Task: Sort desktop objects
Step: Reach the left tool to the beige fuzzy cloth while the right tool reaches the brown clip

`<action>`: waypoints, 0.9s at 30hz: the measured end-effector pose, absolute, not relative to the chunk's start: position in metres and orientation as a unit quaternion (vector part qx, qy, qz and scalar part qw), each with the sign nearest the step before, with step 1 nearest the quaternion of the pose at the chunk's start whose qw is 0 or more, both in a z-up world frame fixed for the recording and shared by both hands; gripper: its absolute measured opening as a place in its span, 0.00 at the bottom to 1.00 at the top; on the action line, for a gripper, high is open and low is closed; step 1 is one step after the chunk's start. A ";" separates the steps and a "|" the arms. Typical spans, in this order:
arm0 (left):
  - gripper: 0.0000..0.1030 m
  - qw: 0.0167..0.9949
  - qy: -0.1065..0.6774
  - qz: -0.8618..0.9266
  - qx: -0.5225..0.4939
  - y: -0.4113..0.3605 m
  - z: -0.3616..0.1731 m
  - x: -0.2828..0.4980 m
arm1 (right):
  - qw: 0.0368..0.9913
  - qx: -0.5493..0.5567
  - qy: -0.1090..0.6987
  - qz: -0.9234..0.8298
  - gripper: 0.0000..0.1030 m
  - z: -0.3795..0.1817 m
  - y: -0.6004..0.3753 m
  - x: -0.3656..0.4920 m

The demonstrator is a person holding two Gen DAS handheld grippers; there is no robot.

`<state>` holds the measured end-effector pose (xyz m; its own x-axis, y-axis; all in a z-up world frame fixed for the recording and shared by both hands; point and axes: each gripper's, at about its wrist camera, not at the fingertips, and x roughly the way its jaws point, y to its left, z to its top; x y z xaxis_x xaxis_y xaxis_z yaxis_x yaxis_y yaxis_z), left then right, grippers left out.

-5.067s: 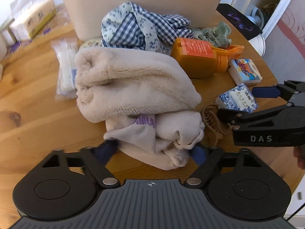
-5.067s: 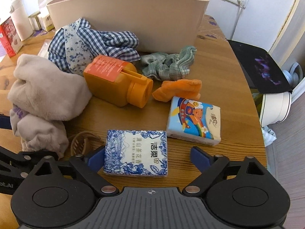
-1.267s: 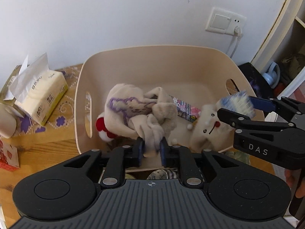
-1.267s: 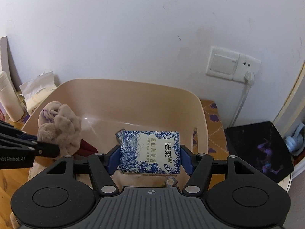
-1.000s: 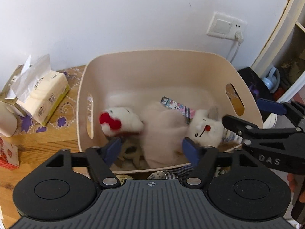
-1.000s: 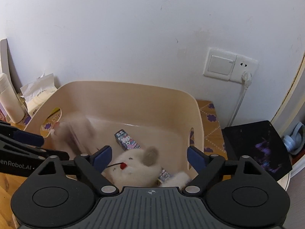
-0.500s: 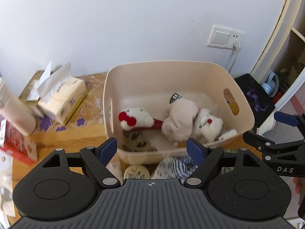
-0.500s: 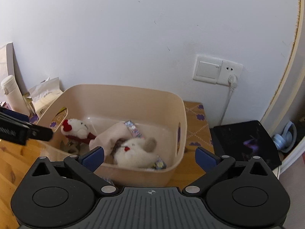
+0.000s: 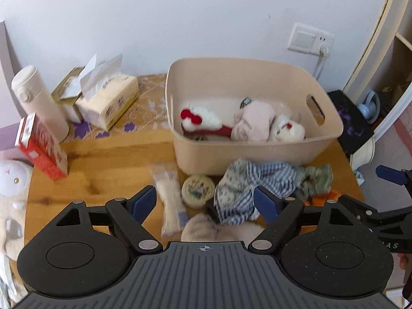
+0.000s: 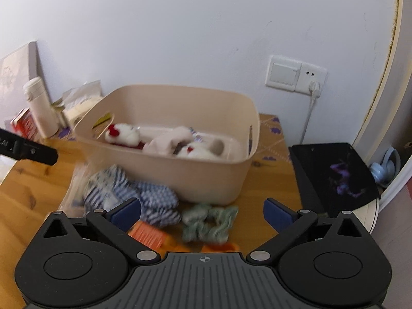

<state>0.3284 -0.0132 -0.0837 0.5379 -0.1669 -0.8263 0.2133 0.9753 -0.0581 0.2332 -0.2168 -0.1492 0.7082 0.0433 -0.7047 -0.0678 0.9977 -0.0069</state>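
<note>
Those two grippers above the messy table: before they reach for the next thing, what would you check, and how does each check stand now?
1. Left gripper empty, its jaws opening: ok.
2. Right gripper open and empty: ok.
3. Beige bin has room beside the plush toys: ok.
4. Things left to sort, such as the checked cloth and green scrunchie, lie in front of the bin: ok.
5. Sharp view of the targets: not ok, both pictures are blurred.
6. Orange item free to lift: cannot tell, mostly hidden behind the right gripper.

right tongs [image 10: 202,212] agape, empty | bin [image 10: 206,180] beyond | checked cloth [image 10: 144,195] beside
</note>
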 end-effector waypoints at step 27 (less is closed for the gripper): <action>0.81 0.846 0.515 -0.133 0.041 -0.020 -0.160 0.247 | 0.884 -0.023 0.463 0.056 1.00 -0.226 -0.171 0.165</action>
